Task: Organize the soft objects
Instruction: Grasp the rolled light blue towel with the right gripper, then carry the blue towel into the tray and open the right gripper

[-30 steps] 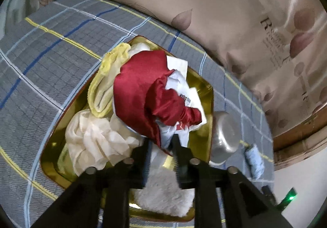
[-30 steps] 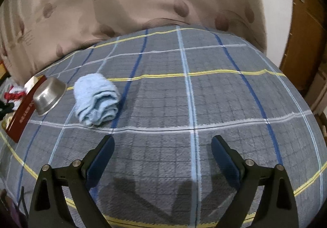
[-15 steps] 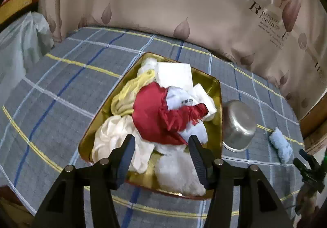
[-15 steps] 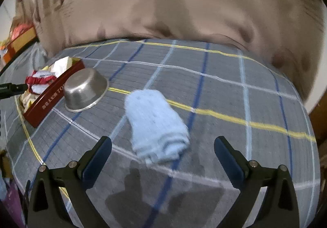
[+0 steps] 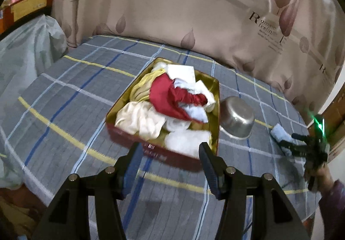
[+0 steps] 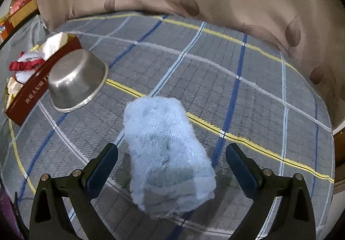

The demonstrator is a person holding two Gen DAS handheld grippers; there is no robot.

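Nearest in the right wrist view, the right claw [image 6: 171, 159] was seen spread wide, and its jaws had just been closing a little. The rolled light-blue towel [image 6: 167, 149] lay between the fingers on the plaid blanket [image 6: 248, 80], and neither pad was touching it. Further off to the left, an upturned steel bowl [image 6: 75, 80] was seen just beside the red wall of the tin [image 6: 32, 91].

In the left wrist view, the left claw [image 5: 170, 160] was held open above the blanket, nothing being gripped between its fingers; its jaws had opened within the last second. Just beyond the fingertips lay the gold-lined tin, which was filled with soft things: a fluffy white cloth [image 5: 187, 138] at the near edge, a cream cloth [image 5: 140, 119] to the left, a red cloth [image 5: 170, 97] on top in the middle, and a yellow cloth [image 5: 142, 87] behind. A white folded piece, possibly paper, was seen at the far end, though blur made that unclear. A patterned beige curtain [image 5: 194, 13] was seen behind the bed.
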